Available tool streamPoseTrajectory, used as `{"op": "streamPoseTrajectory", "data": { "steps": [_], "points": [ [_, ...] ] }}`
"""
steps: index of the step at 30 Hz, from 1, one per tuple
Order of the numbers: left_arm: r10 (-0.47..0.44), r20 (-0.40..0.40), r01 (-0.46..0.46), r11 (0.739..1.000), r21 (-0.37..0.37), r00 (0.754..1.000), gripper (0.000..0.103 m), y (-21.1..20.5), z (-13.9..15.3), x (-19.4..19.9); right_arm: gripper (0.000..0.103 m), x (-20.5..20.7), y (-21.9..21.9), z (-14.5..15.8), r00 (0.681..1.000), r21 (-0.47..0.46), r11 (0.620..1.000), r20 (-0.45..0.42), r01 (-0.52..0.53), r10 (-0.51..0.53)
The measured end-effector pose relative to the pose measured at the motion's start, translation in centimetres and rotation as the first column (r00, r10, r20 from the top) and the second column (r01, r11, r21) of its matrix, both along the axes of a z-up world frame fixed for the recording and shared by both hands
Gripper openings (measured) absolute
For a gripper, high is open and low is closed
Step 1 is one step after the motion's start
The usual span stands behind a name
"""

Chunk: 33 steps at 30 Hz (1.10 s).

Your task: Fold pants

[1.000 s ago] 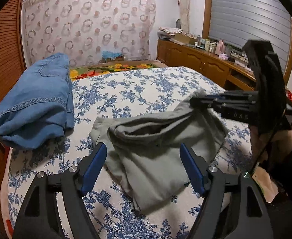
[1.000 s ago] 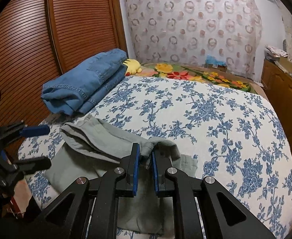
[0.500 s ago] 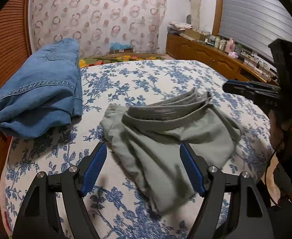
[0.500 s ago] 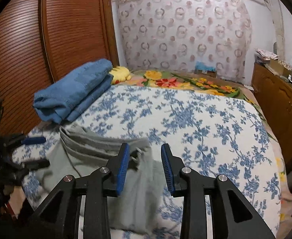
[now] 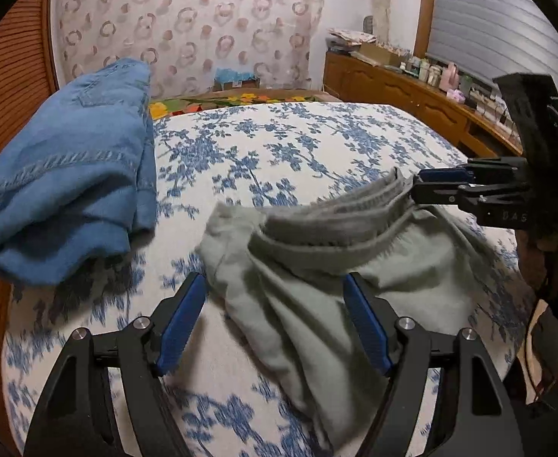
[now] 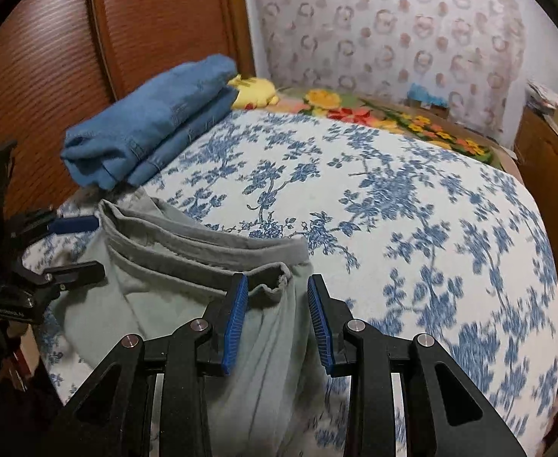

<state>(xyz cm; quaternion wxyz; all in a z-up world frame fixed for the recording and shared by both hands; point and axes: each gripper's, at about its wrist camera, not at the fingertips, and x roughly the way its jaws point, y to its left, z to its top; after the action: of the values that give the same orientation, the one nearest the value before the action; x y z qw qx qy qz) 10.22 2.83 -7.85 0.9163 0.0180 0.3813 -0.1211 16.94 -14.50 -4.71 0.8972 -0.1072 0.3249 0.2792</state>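
Note:
Grey-green pants (image 5: 317, 278) lie folded on the near part of the bed, waistband layers toward the bed's middle; they also show in the right wrist view (image 6: 187, 266). My left gripper (image 5: 275, 304) is open and empty, its fingers either side of the pants' near left part. My right gripper (image 6: 277, 293) is open and empty, right at the waistband's right corner. In the left wrist view the right gripper (image 5: 418, 186) shows at the waistband's end. In the right wrist view the left gripper (image 6: 98, 245) shows open at the pants' left edge.
A folded stack of blue jeans (image 5: 73, 175) lies at the bed's left, also in the right wrist view (image 6: 153, 125). The bed has a blue floral cover (image 6: 393, 198). A wooden wardrobe (image 6: 88, 49) stands on the left, a wooden cabinet (image 5: 412, 99) with bottles on the right.
My right gripper opened and let go of the pants' waistband corner, which dropped onto the bed. Both grippers moved closer to the pants. The left gripper stayed open.

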Motion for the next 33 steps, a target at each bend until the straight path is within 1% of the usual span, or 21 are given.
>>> {"op": "streamPoseTrajectory", "data": {
  "steps": [1, 2, 4, 6, 7, 8, 9, 11, 14, 15, 21, 25, 26, 27, 29, 30, 33],
  "points": [
    [-0.005, 0.0, 0.005, 1.0, -0.002, 1.0, 0.07, 0.0, 0.3, 0.3, 0.034, 0.4, 0.3, 0.0, 1.0, -0.007, 1.0, -0.006, -0.003, 0.003],
    [-0.007, 0.002, 0.007, 1.0, -0.004, 1.0, 0.069, 0.0, 0.4, 0.4, 0.031, 0.7, 0.5, 0.0, 1.0, -0.012, 1.0, -0.013, -0.003, 0.002],
    [-0.01, 0.013, 0.01, 1.0, -0.004, 1.0, 0.067, -0.3, 0.8, 0.7, 0.018, 1.5, 0.8, 0.0, 0.999, -0.001, 1.0, -0.038, -0.01, 0.01],
    [-0.031, 0.018, 0.031, 0.999, -0.01, 0.999, 0.062, -0.5, 0.9, 0.7, 0.014, 1.8, 1.1, 0.1, 0.999, -0.001, 1.0, -0.044, -0.025, 0.025],
    [-0.04, 0.021, 0.04, 0.999, -0.007, 0.999, 0.06, -0.7, 1.0, 0.8, 0.009, 1.9, 1.2, 0.1, 0.998, -0.001, 0.999, -0.048, -0.034, 0.034],
    [-0.044, 0.022, 0.044, 0.999, -0.003, 0.999, 0.052, -0.9, 1.0, 0.8, 0.007, 2.0, 1.2, 0.2, 0.998, 0.002, 0.999, -0.049, -0.043, 0.043],
    [-0.048, 0.021, 0.048, 0.999, 0.005, 0.999, 0.044, -1.1, 1.1, 0.9, 0.007, 2.0, 1.1, 0.3, 0.999, 0.005, 0.999, -0.035, -0.038, 0.038],
    [-0.037, 0.028, 0.036, 0.999, 0.029, 0.999, 0.04, -1.2, 1.1, 1.3, 0.006, 2.1, 0.6, 0.7, 1.0, 0.028, 1.0, 0.004, 0.002, -0.002],
    [-0.002, 0.026, 0.001, 1.0, 0.031, 1.0, 0.04, -1.0, 1.0, 2.0, 0.006, 2.0, -0.4, 1.1, 0.993, 0.074, 0.992, 0.062, 0.101, -0.105],
    [0.006, 0.024, -0.007, 1.0, 0.027, 1.0, 0.04, -0.9, 1.0, 2.1, 0.006, 2.0, -0.6, 1.2, 0.99, 0.083, 0.99, 0.072, 0.114, -0.12],
    [0.005, 0.03, -0.005, 1.0, 0.011, 1.0, 0.04, -0.6, 1.0, 1.3, 0.006, 1.2, -1.2, 0.9, 0.992, 0.102, 0.989, 0.058, 0.107, -0.114],
    [0.001, 0.02, -0.001, 1.0, -0.016, 1.0, 0.04, -0.2, 0.8, -0.1, 0.006, -0.6, -2.0, 1.3, 0.993, 0.102, 0.99, 0.062, 0.094, -0.101],
    [-0.002, 0.019, 0.002, 1.0, -0.019, 1.0, 0.04, -0.2, 0.8, -0.5, 0.007, -1.3, -2.3, 1.2, 0.993, 0.102, 0.991, 0.065, 0.09, -0.096],
    [-0.002, 0.021, 0.002, 1.0, -0.018, 1.0, 0.04, -0.2, 0.7, -0.9, 0.011, -2.0, -2.6, 1.4, 0.993, 0.103, 0.991, 0.065, 0.087, -0.094],
    [0.0, 0.022, 0.0, 1.0, 0.0, 1.0, 0.04, -0.2, 0.5, -1.6, 0.033, -3.3, -3.4, 1.2, 0.994, 0.107, 0.991, 0.065, 0.084, -0.091],
    [0.0, 0.019, 0.0, 1.0, 0.0, 1.0, 0.04, -0.2, 0.5, -1.9, 0.036, -3.8, -3.8, 0.9, 0.994, 0.11, 0.991, 0.062, 0.079, -0.087],
    [-0.007, 0.017, 0.008, 1.0, -0.015, 1.0, 0.04, -0.2, 0.3, -3.1, 0.037, -5.0, -5.3, 0.2, 0.995, 0.116, 0.99, 0.039, 0.086, -0.091]
  ]
}}
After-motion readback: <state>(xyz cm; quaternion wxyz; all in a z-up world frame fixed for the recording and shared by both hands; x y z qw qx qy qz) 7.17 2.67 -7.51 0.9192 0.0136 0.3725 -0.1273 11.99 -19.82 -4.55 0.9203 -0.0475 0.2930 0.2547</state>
